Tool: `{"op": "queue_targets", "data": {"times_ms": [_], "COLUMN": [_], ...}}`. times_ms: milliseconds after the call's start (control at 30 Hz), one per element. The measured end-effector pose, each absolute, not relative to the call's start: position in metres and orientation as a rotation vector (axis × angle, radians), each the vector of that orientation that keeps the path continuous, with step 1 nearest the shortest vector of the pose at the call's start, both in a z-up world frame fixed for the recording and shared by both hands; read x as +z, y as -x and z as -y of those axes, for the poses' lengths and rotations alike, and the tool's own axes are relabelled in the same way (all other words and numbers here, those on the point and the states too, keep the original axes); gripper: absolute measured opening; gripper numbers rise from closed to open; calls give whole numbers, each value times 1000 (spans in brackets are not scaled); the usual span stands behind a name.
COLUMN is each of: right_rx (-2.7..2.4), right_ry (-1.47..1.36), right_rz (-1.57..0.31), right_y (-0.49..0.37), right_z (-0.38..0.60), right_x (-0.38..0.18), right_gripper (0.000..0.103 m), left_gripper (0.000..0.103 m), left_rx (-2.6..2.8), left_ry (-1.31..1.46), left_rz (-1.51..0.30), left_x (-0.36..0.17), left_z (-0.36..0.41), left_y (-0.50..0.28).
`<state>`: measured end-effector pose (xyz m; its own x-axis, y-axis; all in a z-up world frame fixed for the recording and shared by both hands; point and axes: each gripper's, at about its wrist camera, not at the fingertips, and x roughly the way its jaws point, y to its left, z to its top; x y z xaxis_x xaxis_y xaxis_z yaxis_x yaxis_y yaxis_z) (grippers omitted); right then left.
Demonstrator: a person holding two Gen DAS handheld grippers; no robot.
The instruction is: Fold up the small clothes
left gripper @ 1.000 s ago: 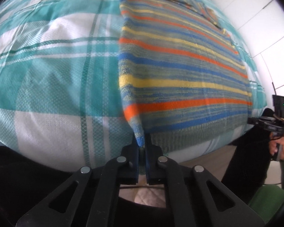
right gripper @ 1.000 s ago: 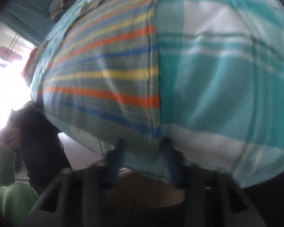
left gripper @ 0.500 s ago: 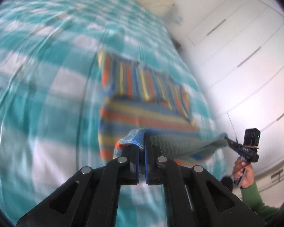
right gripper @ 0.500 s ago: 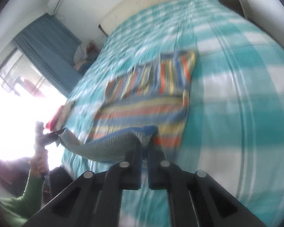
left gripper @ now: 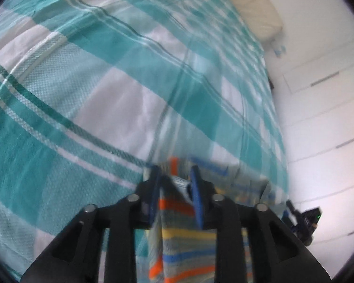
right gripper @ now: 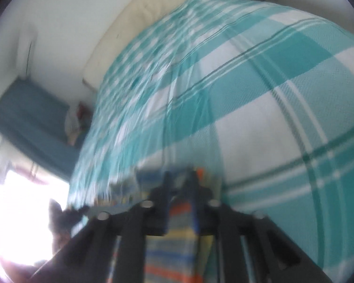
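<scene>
In the left wrist view, the left gripper (left gripper: pixel 174 176) has just been opening: its jaws stand apart over the plaid bedspread (left gripper: pixel 87 75), and the striped garment (left gripper: pixel 184 240) lies loose between and beneath them, no longer pinched. The right gripper (left gripper: pixel 303 220) shows at the garment's far side. In the right wrist view, blurred, the right gripper (right gripper: pixel 180 184) has likewise just been opening, with the striped garment (right gripper: pixel 169 247) slack between its jaws. To finish this fold well, both corners should probably drop together, edges aligned, before either gripper withdraws.
</scene>
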<state>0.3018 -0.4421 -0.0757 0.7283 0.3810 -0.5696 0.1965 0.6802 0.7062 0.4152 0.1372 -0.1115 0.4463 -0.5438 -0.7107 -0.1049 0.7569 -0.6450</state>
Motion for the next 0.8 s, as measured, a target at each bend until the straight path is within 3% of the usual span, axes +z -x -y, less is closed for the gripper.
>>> {"op": "queue_targets", "data": {"times_ms": [67, 133, 333, 400, 467, 533, 567, 600, 633, 667, 800], "right_rx": [113, 133, 231, 260, 285, 295, 304, 313, 305, 291, 264], "right_ry": [-876, -786, -386, -291, -239, -210, -206, -202, -193, -192, -220], "right_rz": [-720, -729, -946, -998, -1034, -1063, -1083, -1118, -1150, -1174, -1166], "right_y": [-295, -285, -247, -220, -191, -162, -153, -145, -141, -137, -126], "right_z": [450, 447, 391, 373, 359, 352, 350, 352, 351, 351, 357], "right_x": [-70, -53, -35, -41, -48, -59, -67, -78, -86, -93, -96], "right_gripper": [37, 37, 38, 42, 55, 60, 60, 59, 42, 13, 10], "left_gripper": [50, 52, 71, 74, 74, 74, 62, 37, 26, 17, 17], "left_rx": [-280, -308, -399, -435, -456, -409, -374, -348, -337, -334, -304], "left_ry": [742, 697, 430, 371, 296, 182, 134, 103, 85, 69, 40], "left_rz": [-1030, -1009, -1056, -1082, -1115, -1152, -1163, -1169, -1181, -1183, -1175], "left_x": [-102, -90, -80, -85, -96, -110, -117, -123, -129, -130, -128], "left_z": [-152, -158, -144, -138, -128, -116, -112, -108, -105, -102, -100], "left_y": [-412, -399, -324, -293, -260, -237, -231, -228, -225, -224, -216]}}
